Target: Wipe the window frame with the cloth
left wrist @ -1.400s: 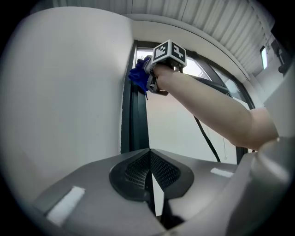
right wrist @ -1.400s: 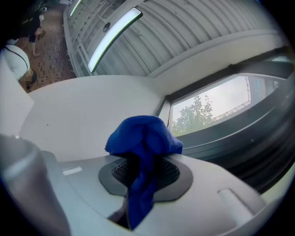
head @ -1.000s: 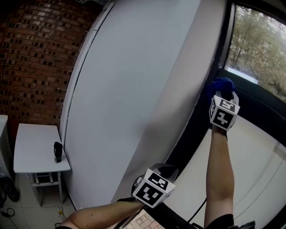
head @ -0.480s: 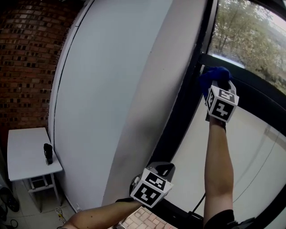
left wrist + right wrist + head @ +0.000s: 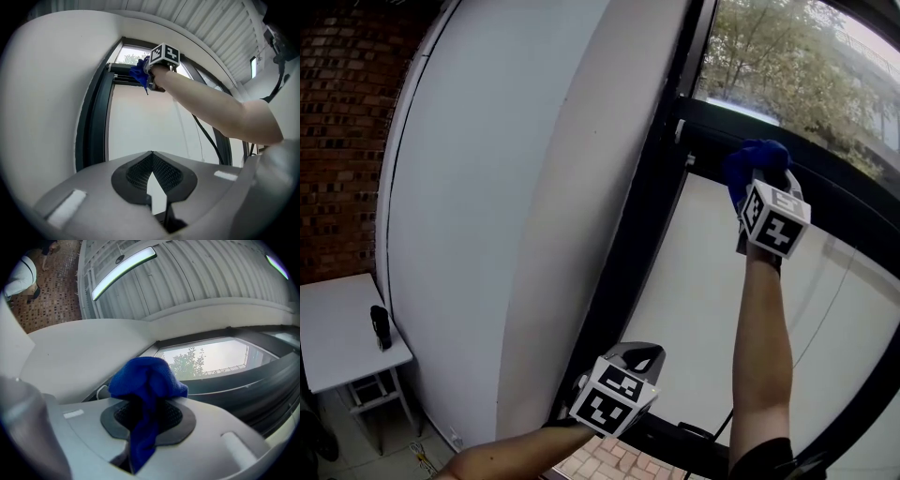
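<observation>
The dark metal window frame (image 5: 642, 244) gets tackled at its crossbar, looks like. The right tool (image 5: 146, 417) is clamped on the bunched blue microfibre cloth (image 5: 750, 167), apparently held against that crossbar for rubbing. The left tool (image 5: 151, 158) is held low by the frame's upright, pressed together and empty, probably parked out of the way.

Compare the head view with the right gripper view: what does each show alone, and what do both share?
Head view only: the left tool, brick wall and white side table. Right gripper view only: a ceiling light strip, and the blue cloth pinched in the jaws of the right tool. Both: that cloth, the dark window frame and trees.
</observation>
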A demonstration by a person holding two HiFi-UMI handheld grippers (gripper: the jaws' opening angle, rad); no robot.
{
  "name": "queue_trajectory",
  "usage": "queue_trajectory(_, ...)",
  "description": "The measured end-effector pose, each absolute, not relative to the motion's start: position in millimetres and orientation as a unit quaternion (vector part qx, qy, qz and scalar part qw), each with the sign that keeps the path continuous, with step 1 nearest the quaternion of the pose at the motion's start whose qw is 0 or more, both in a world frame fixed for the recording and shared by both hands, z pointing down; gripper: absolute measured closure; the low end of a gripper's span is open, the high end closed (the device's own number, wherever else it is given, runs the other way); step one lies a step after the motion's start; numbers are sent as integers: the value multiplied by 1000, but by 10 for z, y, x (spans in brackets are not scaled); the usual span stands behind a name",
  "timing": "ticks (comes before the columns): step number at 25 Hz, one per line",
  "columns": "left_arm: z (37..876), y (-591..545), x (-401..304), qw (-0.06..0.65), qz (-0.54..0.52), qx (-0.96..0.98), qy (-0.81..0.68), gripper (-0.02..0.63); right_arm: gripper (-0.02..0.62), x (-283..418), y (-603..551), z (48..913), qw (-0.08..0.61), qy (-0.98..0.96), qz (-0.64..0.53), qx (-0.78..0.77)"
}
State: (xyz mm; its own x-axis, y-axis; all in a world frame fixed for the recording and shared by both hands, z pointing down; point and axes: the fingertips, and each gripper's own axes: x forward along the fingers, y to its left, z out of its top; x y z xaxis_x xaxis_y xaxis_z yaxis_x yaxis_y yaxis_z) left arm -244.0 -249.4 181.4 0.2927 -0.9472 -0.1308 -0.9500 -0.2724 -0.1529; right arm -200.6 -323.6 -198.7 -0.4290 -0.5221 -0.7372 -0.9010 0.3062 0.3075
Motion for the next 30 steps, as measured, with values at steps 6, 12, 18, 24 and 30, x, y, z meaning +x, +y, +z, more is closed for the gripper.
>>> queue_trajectory(6, 1858, -2467, -2105, 100, 0, -816, 570, 612, 515, -1387, -3247, -1976, 263, 742, 357, -503)
queue_trajectory(12, 1896, -2385, -1834, 96, -8, -837, 538, 612, 514, -849, -3284, -1967, 256, 731, 346, -529)
queue_trajectory(18, 1836, -2280, -1753, 100, 2, -844, 527, 612, 514, -425, -3277, -1987, 256, 720, 334, -552)
queue_trajectory(24, 1655, -2426, -1518, 112, 21, -841, 529, 612, 514, -168, -3302, -2000, 246, 709, 363, -553)
queue_trajectory(30, 1592, -2683, -1244, 109, 31, -837, 535, 612, 514, 131, -3261, -2032, 248, 698, 391, -546)
